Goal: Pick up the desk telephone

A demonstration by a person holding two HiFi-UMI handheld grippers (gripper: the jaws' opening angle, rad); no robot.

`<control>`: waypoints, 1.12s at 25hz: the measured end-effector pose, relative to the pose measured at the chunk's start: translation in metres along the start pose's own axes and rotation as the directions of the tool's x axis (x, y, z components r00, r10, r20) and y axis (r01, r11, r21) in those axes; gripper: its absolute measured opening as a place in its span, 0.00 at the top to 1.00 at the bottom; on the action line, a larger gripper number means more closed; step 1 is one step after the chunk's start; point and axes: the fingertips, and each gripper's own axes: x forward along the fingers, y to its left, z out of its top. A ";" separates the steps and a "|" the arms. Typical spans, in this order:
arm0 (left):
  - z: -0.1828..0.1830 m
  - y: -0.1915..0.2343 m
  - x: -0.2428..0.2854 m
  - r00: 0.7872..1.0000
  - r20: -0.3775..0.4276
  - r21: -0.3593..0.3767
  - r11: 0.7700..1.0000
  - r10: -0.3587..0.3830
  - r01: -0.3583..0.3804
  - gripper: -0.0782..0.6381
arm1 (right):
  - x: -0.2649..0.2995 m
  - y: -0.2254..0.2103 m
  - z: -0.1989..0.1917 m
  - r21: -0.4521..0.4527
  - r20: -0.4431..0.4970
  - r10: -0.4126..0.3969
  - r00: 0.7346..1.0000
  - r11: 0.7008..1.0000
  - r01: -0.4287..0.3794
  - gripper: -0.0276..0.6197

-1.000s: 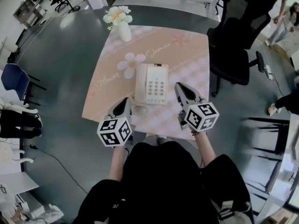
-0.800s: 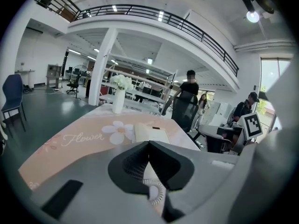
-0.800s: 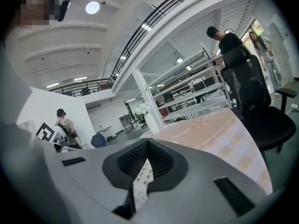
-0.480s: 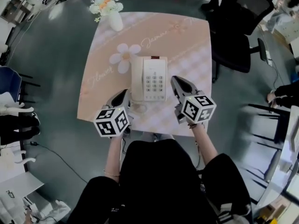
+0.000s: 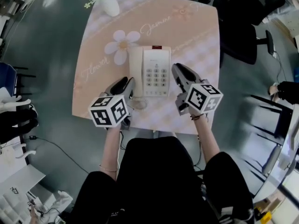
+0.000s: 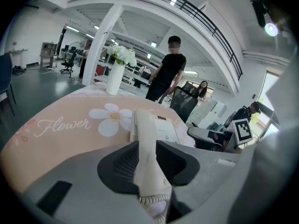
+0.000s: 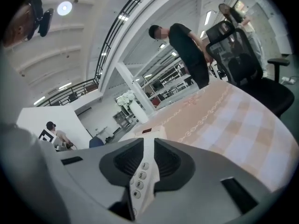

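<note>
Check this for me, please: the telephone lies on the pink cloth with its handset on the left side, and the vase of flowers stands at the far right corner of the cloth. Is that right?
Not quite. The vase of flowers stands at the far left corner of the pink cloth, not the far right; the head view shows it. The telephone does lie on the cloth, with its handset on the left side.

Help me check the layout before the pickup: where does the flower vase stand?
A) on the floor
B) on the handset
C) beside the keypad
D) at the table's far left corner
D: the vase stands at the far left corner of the table, well apart from the telephone.
</note>
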 end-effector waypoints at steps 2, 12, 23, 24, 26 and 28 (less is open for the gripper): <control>0.002 -0.002 0.007 0.999 -0.006 -0.020 0.999 -0.032 0.032 0.72 | 0.008 -0.001 -0.001 0.053 -0.016 0.009 1.000 0.999 -0.008 0.85; -0.004 -0.003 0.038 0.993 -0.095 -0.024 0.997 -0.074 0.072 0.48 | 0.034 -0.014 -0.015 0.226 -0.096 0.007 0.995 0.974 0.015 0.63; -0.018 0.005 0.057 0.978 -0.186 -0.072 0.994 -0.093 0.081 0.47 | 0.048 -0.018 -0.037 0.295 -0.212 0.022 0.977 0.955 0.042 0.60; -0.019 0.005 0.058 0.977 -0.191 -0.074 0.994 -0.095 0.083 0.47 | 0.049 -0.019 -0.038 0.297 -0.216 0.021 0.976 0.954 0.045 0.60; -0.021 0.005 0.060 0.974 -0.200 -0.078 0.993 -0.102 0.088 0.47 | 0.050 -0.019 -0.038 0.298 -0.219 0.021 0.976 0.953 0.046 0.60; -0.021 0.005 0.061 0.972 -0.207 -0.080 0.992 -0.114 0.099 0.47 | 0.051 -0.019 -0.039 0.297 -0.225 0.023 0.974 0.954 0.046 0.60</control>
